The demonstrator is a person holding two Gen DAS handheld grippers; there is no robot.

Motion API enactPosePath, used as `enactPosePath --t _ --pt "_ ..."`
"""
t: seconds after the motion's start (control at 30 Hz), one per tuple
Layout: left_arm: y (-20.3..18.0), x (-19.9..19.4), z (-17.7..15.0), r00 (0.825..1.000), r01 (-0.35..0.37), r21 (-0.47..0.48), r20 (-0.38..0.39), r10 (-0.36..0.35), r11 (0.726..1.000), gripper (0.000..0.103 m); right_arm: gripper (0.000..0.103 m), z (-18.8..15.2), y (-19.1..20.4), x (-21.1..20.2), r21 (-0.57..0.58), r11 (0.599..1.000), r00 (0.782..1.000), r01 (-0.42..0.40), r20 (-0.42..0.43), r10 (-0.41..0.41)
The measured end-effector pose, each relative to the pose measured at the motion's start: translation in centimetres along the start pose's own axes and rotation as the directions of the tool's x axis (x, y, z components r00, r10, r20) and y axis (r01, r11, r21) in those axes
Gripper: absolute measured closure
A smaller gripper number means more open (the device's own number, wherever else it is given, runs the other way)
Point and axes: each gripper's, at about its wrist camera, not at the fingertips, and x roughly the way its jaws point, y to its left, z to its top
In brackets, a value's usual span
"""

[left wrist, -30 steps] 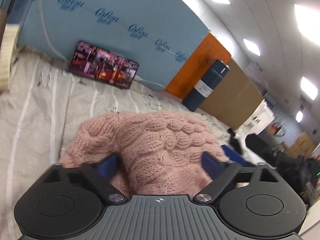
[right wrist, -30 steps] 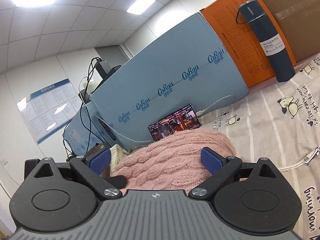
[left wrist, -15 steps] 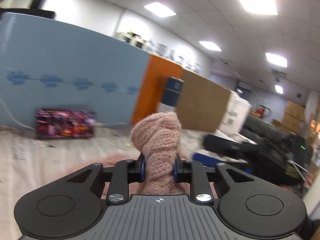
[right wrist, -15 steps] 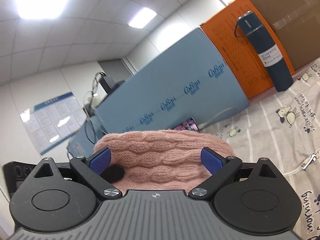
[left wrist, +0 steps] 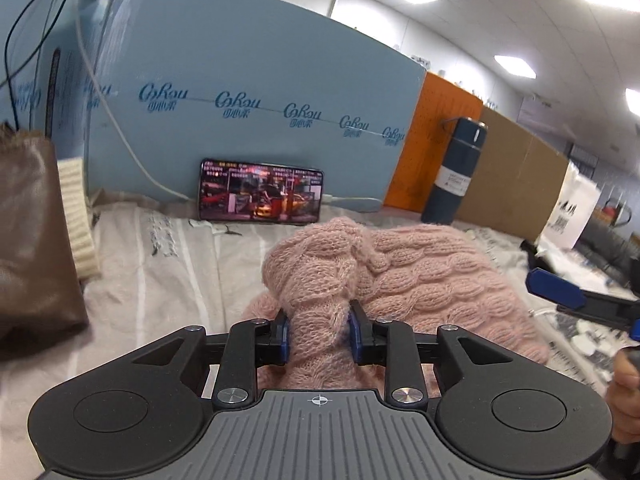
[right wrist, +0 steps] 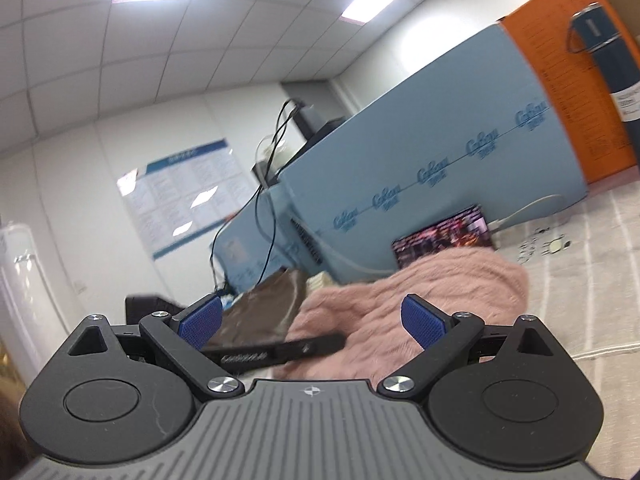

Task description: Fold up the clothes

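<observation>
A pink cable-knit sweater (left wrist: 420, 276) lies bunched on the striped bedsheet (left wrist: 168, 272). My left gripper (left wrist: 318, 334) is shut on a gathered fold of the sweater, which stands up between its blue pads. My right gripper (right wrist: 312, 318) is open and empty, held just short of the sweater (right wrist: 432, 292). The left gripper's black arm shows across the right wrist view (right wrist: 276, 350). A blue pad of the right gripper shows at the right edge of the left wrist view (left wrist: 554, 288).
A lit phone (left wrist: 260, 196) leans on a blue foam board (left wrist: 248, 92) behind the sweater. A dark blue bottle (left wrist: 454, 172) stands by an orange board. A brown leather garment (left wrist: 32, 240) and a cream knit piece (left wrist: 76, 216) lie at the left.
My left gripper keeps its grip on the pink fold and has lowered and turned towards the phone. My right gripper has drawn back from the sweater, which no longer fills its jaws.
</observation>
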Motion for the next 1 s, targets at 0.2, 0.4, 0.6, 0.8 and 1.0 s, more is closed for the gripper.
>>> enactPosePath --t 0.2,0.4,0.6,0.8,1.0 --pt "-0.9 1.6 0.7 0.999 -0.031 0.046 -0.023 0.032 0.998 0.074 0.006 -0.3 -0.3 0.8 0.008 0.998 0.996 0.066 -0.054 -0.065" --pt "-0.6 1.8 -0.2 0.999 -0.038 0.049 -0.012 0.039 0.998 0.07 0.006 -0.6 -1.6 2.3 0.045 0.986 0.978 0.161 -0.14 -0.153" --pt "-0.2 0.3 0.2 0.998 -0.008 0.015 0.065 0.007 1.0 0.051 0.006 -0.7 -1.8 2.1 0.047 0.984 0.98 0.17 -0.116 -0.164" --pt "1.0 -0.2 0.2 0.995 -0.063 -0.045 0.076 0.066 0.997 0.034 0.006 -0.6 -2.0 1.8 0.056 0.984 0.981 0.172 -0.099 -0.166" --pt "1.2 1.3 -0.3 0.997 -0.08 -0.041 -0.006 0.08 0.996 0.034 0.006 -0.5 -2.1 2.0 0.059 0.979 0.976 0.196 -0.108 -0.189"
